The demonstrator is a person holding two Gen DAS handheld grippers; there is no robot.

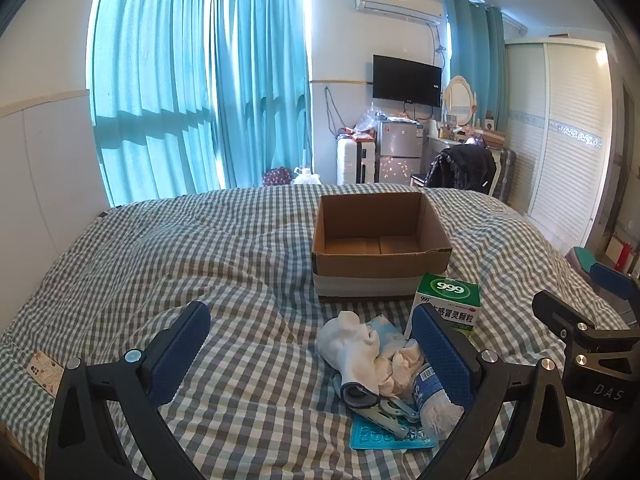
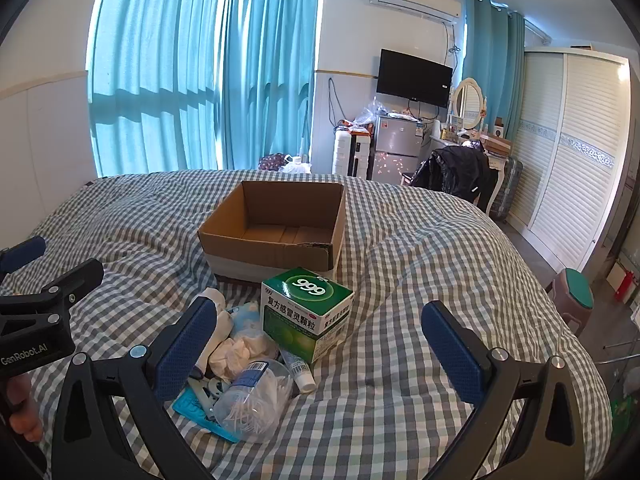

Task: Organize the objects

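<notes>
An open, empty cardboard box [image 1: 380, 240] [image 2: 276, 228] sits on the checked bed. In front of it lies a pile: a green and white 999 medicine box [image 1: 448, 304] [image 2: 306, 314], a white sock [image 1: 352, 344], crumpled tissue [image 2: 240, 350], a clear tub of cotton swabs [image 2: 256, 400] [image 1: 434, 400], a white tube [image 2: 298, 370], a metal clip [image 1: 384, 410] and a teal flat pad [image 1: 390, 436] [image 2: 200, 412]. My left gripper [image 1: 312, 356] is open, just short of the pile. My right gripper [image 2: 320, 348] is open, near the medicine box.
A patterned phone case [image 1: 44, 372] lies at the bed's left edge. Beyond the bed are teal curtains, a small fridge [image 2: 394, 152], a chair with a black jacket [image 2: 460, 172] and a wardrobe. A stool [image 2: 574, 300] stands at right.
</notes>
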